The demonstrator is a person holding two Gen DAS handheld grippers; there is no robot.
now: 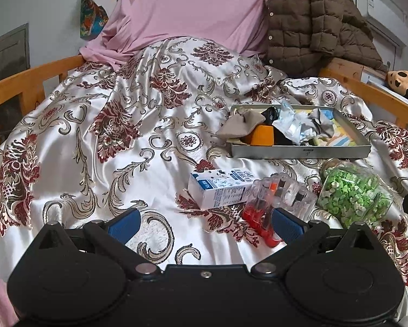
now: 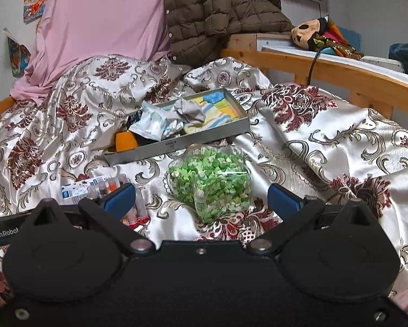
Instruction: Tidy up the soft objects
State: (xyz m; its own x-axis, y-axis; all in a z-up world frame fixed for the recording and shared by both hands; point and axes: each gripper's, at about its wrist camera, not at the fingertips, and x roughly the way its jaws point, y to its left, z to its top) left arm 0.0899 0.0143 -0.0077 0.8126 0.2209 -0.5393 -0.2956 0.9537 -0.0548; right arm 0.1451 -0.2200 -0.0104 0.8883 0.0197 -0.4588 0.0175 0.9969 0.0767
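A grey tray (image 1: 299, 153) (image 2: 176, 144) lies on the patterned bedspread, holding a beige cloth (image 1: 242, 126), an orange block (image 1: 261, 135) (image 2: 126, 141), a crumpled white-blue packet (image 1: 292, 125) (image 2: 157, 125) and a grey cloth (image 1: 322, 125) (image 2: 191, 113). In front of it lie a white-blue carton (image 1: 220, 190) (image 2: 77, 189), a clear case with red and orange pieces (image 1: 274, 201) (image 2: 133, 212) and a clear bag of green bits (image 1: 353, 193) (image 2: 212, 182). My left gripper (image 1: 204, 224) is open above the bedspread, left of the case. My right gripper (image 2: 201, 200) is open around the green bag, apart from it.
A pink pillow (image 1: 187, 8) (image 2: 100, 19) and a brown quilted jacket (image 1: 318, 19) (image 2: 217, 8) lean at the head of the bed. Wooden rails (image 1: 21, 84) (image 2: 340, 79) run along both sides. A plush toy (image 1: 402, 81) (image 2: 312, 34) lies beyond the right rail.
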